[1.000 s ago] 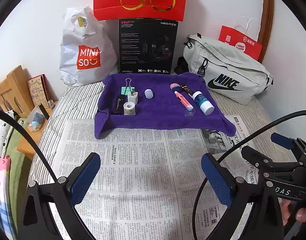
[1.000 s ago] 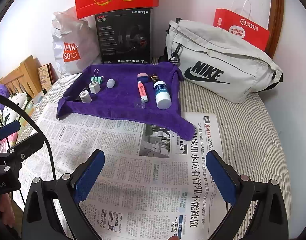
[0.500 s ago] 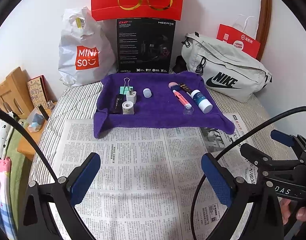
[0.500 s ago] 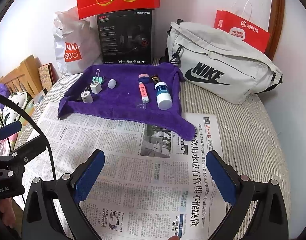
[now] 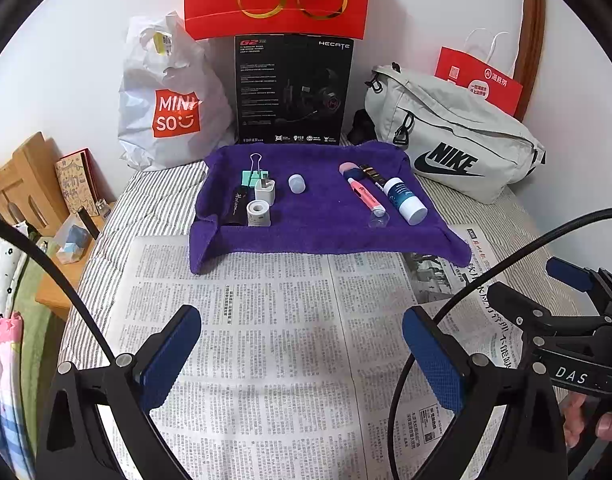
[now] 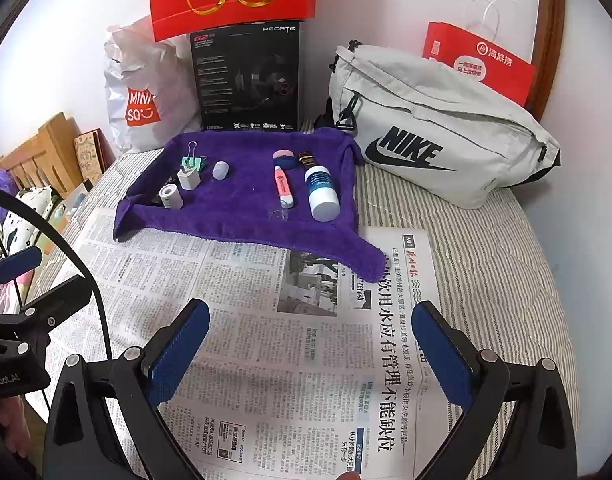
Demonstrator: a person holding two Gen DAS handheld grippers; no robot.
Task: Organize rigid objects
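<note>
Towel [image 5: 326, 220] items untouched — left tongs [image 5: 301, 350] and right tongs [image 6: 312, 346] gape wide, empty.

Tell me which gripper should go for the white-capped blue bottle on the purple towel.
Right. The blue bottle lies at the towel's right end, nearly straight ahead of the open right gripper; the left gripper, also open, sits farther left.

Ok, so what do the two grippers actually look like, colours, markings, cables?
Both the left gripper and the right gripper are black angular frames with silver bolts and textured blue pads on the fingers. Thin black cables arc past them. The right one carries white lettering reading DAS. A bare fingertip shows at its handle; no sleeves visible.
</note>
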